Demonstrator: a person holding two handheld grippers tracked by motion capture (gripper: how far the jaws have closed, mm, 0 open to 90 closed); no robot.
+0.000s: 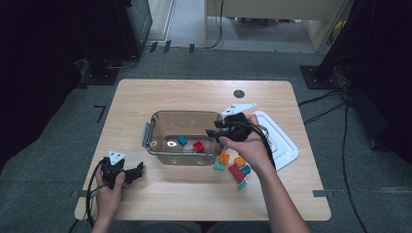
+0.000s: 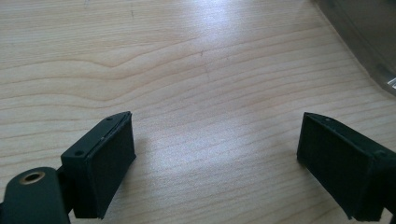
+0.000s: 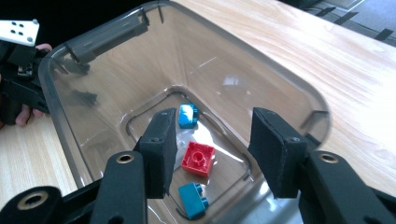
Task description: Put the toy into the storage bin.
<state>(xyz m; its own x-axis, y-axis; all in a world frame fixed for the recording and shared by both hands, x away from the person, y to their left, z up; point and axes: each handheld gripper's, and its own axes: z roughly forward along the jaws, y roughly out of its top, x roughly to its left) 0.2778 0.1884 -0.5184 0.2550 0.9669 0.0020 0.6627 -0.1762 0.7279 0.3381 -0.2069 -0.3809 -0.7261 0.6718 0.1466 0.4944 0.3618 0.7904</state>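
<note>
A clear plastic bin (image 1: 160, 116) stands mid-table. On its floor lie a red brick (image 1: 198, 146) and a blue brick (image 1: 182, 141). My right gripper (image 1: 214, 133) hovers over the bin's right end. In the right gripper view its jaws (image 3: 210, 149) stand open with nothing between the pads; below them lie the red brick (image 3: 198, 158), a blue brick (image 3: 187, 115) and a teal brick (image 3: 193, 200). My left gripper (image 1: 138, 171) rests at the table's front left, open over bare wood (image 2: 215, 154).
Several loose bricks, orange (image 1: 224, 157), red (image 1: 236, 173) and teal (image 1: 246, 169), lie just right of the bin's front corner, under my right wrist. A white lid (image 1: 284, 145) lies beyond them on the right. A small dark disc (image 1: 238, 93) sits near the far edge.
</note>
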